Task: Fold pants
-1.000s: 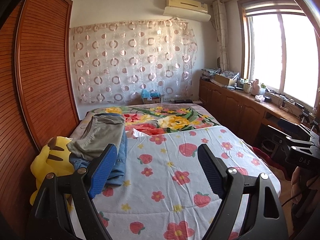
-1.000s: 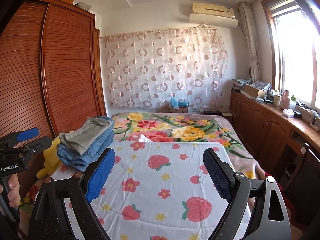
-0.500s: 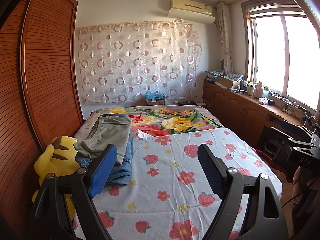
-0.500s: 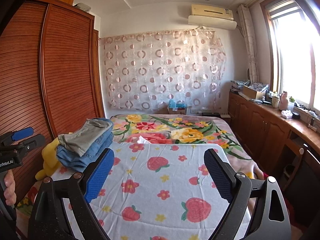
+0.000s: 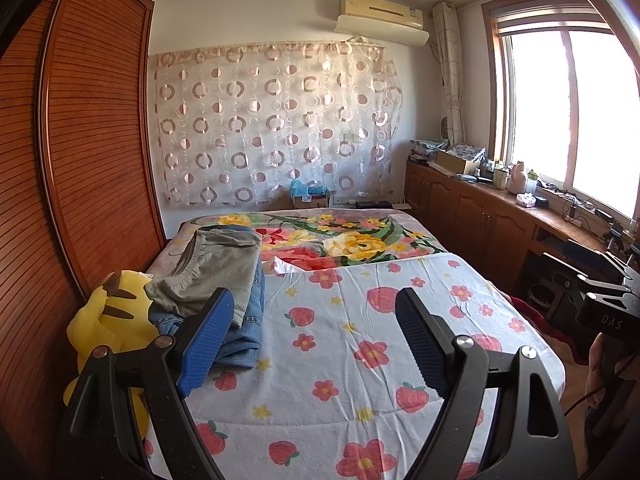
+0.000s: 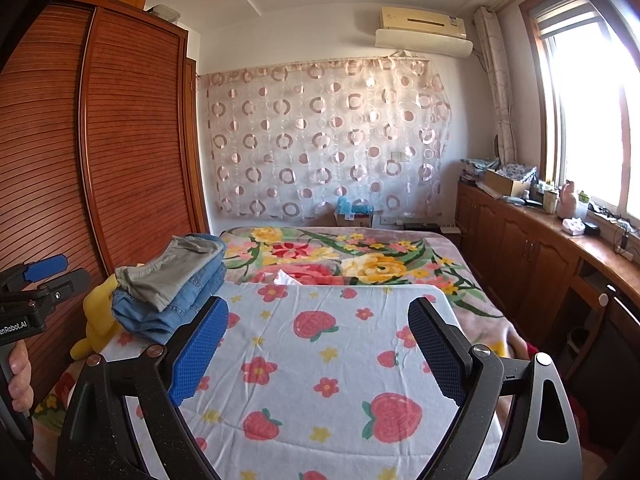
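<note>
Folded pants sit in a pile on the bed

The pants point(image 5: 224, 276) lie stacked at the left edge of the bed point(image 5: 360, 344), beside a yellow toy point(image 5: 108, 320). The left gripper point(image 5: 312, 340) and right gripper point(image 6: 316, 352) are both wide and hold nothing. To fold more, I think a pair should first be spread flat.

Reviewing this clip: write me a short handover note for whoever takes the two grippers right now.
Left gripper: open, empty, above the strawberry sheet.
Right gripper: open, empty, above the same sheet.
Things: folded pants stack at the bed's left edge, grey pair on top of denim pairs, beside the yellow plush toy.
Done: the stacked pairs look folded.
Left: no unfolded pants in view on the sheet; look for any next pair elsewhere.
</note>
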A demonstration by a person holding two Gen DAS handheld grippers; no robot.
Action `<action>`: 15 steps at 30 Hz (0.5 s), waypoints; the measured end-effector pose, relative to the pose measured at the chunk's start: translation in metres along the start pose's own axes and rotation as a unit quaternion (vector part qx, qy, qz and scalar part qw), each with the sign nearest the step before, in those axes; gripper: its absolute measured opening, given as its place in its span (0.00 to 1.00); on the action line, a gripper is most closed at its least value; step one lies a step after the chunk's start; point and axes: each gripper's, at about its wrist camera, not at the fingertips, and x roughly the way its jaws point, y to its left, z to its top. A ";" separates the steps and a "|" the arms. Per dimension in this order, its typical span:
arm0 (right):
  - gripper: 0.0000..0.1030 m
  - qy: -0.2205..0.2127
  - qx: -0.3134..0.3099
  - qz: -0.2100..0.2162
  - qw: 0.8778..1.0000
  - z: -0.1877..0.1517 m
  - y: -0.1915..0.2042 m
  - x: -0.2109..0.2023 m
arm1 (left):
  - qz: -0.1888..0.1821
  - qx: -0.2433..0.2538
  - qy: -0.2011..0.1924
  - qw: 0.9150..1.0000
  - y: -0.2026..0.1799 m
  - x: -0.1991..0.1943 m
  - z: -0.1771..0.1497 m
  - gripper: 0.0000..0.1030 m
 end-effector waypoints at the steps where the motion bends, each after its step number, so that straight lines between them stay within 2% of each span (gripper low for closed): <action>1: 0.90 0.000 0.000 0.000 1.000 0.000 0.000 0.000 | -0.001 -0.001 0.000 1.000 0.000 0.000 0.000 0.81; 15: 0.90 0.001 -0.002 0.000 1.000 -0.001 0.000 0.001 | 0.001 0.001 0.000 1.000 0.000 0.000 -0.001 0.81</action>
